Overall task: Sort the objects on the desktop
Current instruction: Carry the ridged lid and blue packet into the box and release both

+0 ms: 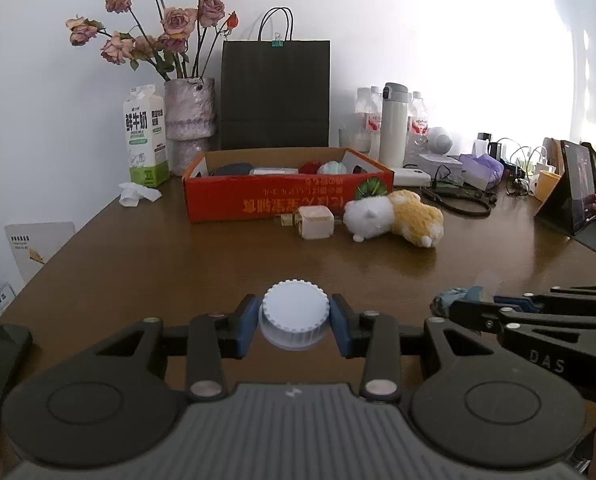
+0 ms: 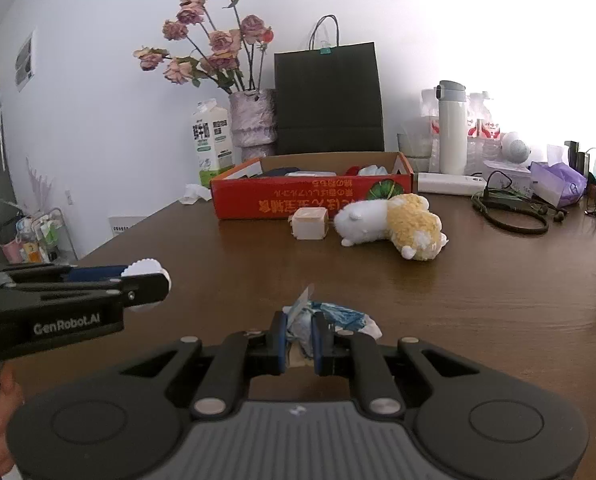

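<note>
Grippers both loaded: left gripper (image 1: 295, 322) clamps white jar (image 1: 294, 314), right gripper (image 2: 301, 340) pinches crumpled wrapper (image 2: 326, 318); red box (image 1: 285, 196) part-filled, plush toy (image 1: 398, 218) and cube (image 1: 316, 222) remain.

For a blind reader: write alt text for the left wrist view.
The left gripper clamps a white ribbed bottle cap above a brown table. Farther back stand a red cardboard box and a plush toy.

two grippers: left gripper (image 1: 295, 322), right gripper (image 2: 300, 338). one red box (image 1: 285, 200) at twelve o'clock, one plush toy (image 1: 394, 218), one milk carton (image 1: 145, 136), one black bag (image 1: 275, 94), one vase (image 1: 189, 118).
</note>
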The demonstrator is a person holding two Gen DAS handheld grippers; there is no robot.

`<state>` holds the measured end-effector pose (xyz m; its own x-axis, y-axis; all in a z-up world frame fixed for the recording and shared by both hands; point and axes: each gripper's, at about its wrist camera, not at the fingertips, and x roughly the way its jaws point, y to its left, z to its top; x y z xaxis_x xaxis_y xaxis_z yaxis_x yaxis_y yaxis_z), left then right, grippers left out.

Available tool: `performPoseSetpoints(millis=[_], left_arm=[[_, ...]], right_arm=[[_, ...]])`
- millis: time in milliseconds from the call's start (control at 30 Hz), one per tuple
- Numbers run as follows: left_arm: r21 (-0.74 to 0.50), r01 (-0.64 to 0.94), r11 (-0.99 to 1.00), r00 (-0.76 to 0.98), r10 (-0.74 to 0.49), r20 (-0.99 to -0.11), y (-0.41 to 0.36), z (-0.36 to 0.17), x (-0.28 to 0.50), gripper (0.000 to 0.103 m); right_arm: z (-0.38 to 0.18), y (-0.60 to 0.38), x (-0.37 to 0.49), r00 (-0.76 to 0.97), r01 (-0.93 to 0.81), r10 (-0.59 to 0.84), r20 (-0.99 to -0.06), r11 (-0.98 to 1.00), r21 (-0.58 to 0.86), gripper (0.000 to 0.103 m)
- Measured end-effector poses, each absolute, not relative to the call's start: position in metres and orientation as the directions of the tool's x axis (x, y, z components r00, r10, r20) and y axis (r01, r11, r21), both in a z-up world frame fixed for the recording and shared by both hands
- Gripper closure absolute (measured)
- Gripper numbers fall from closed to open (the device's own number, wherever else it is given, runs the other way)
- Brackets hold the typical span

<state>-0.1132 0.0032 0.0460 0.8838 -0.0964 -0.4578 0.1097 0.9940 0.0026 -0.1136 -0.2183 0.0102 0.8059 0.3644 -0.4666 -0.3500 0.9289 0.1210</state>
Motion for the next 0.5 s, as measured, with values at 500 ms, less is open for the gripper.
performPoseSetpoints(millis=[500], left_arm=[[-0.080,0.165,0.983,0.889,-0.183,-0.420,0.046,0.115,0.068,0.063]], right_arm=[[0.079,-0.201,0.036,0.797,-0.469,0.469,-0.382,0.878,0.098,0.091]])
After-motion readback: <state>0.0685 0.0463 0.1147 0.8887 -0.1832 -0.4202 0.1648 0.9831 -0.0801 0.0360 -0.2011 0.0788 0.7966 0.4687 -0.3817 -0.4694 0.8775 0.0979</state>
